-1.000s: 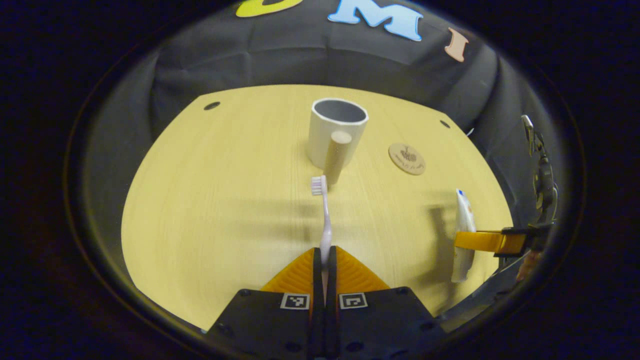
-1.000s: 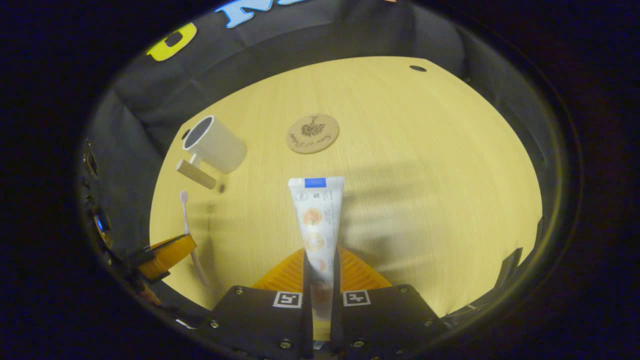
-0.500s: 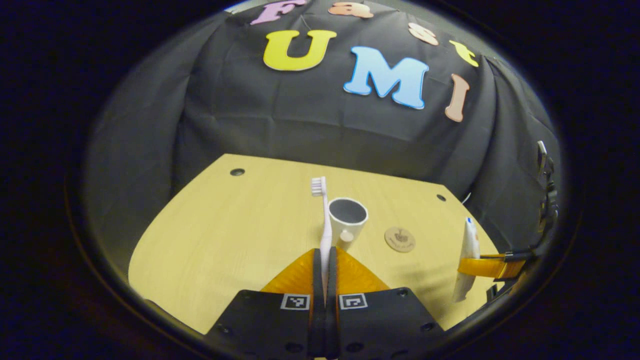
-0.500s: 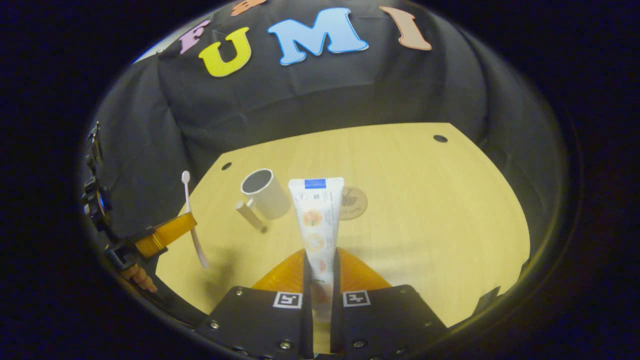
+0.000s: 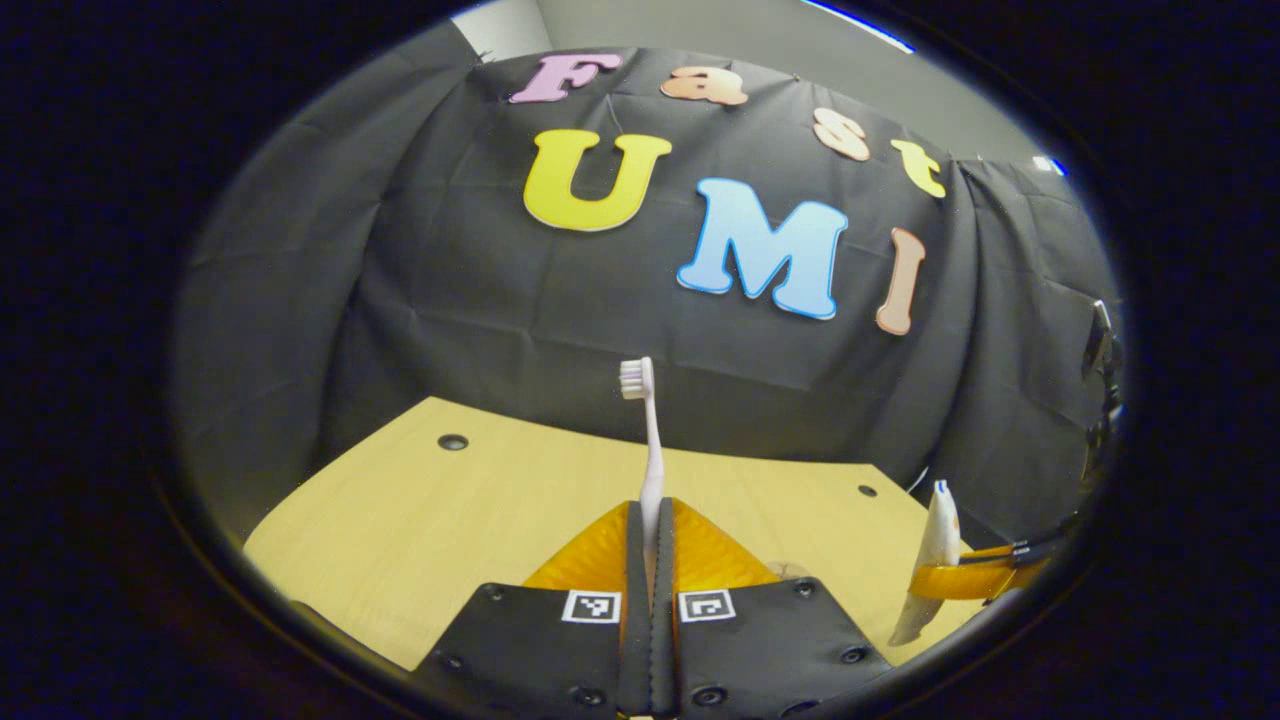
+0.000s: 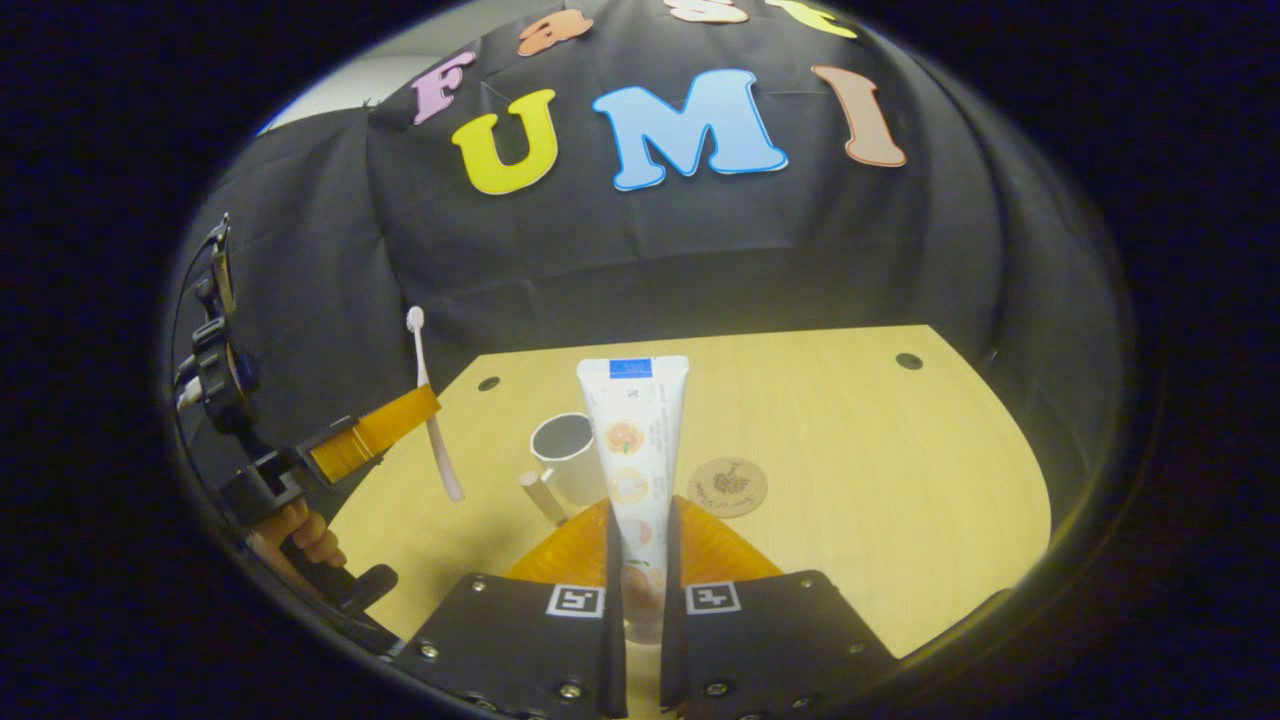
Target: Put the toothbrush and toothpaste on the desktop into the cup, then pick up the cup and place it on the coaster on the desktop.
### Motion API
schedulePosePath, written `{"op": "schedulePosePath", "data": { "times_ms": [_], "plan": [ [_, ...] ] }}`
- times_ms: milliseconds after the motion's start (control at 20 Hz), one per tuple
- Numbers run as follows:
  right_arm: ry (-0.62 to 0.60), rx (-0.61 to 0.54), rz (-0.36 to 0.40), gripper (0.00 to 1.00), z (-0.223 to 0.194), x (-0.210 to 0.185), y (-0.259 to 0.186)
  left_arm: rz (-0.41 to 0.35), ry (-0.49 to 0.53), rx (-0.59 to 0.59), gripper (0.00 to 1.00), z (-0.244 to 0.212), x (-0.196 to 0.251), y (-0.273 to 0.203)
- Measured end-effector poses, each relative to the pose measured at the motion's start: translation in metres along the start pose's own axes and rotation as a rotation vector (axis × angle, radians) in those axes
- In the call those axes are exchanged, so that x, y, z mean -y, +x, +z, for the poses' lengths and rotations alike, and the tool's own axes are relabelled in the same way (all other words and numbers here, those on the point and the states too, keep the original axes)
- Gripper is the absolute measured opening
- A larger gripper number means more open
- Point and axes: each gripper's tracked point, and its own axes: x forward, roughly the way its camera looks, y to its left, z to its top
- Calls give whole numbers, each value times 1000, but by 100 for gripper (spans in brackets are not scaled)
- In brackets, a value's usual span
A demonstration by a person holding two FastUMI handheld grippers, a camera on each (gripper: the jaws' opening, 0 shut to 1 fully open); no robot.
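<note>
Two items in hand, both held off the counter [image 6: 850, 440]: my left gripper [image 5: 650, 560] has its jaws closed down to a sliver on the lower handle of the toothbrush [image 5: 648, 440], bristle end up; my right gripper [image 6: 640, 560] has its jaws pressed on the lower body of the toothpaste [image 6: 634, 440], flat crimped end up. Cup [image 6: 563, 455] stands upright on the counter with its handle toward me, mouth open, nothing inside that I can see. Coaster [image 6: 728, 486] lies flat just beside it, bare. In the right gripper view the left gripper shows off to the side, a hand [image 6: 300, 535] under it. Risks as I judge them: both items point up and must be turned down to enter the cup, and a thin brush handle could pivot in the jaws during that turn. The tube is soft and may buckle or catch the rim. Any sideways nudge could tip the light cup or push it onto the coaster early. Both grippers converging on one mouth could collide.
</note>
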Motion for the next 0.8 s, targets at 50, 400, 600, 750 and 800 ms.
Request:
{"op": "schedulePosePath", "data": {
  "times_ms": [50, 400, 600, 750, 800],
  "plan": [
    [1, -3, -3, 14, 1, -1, 3, -10, -5, 40, 7, 11, 1, 8],
    [1, -23, -60, 15, 7, 4, 14, -74, -65, 124, 7, 28, 6, 73],
    [-1, -59, -102, 14, 1, 14, 23, -101, -84, 63, 7, -3, 15, 115],
    [-4, -89, -113, 14, -5, 15, 29, -113, -84, 23, 7, -24, 17, 137],
    [0, -96, -112, 14, -8, 14, 30, -115, -78, 11, 7, -29, 19, 142]
  ]
}}
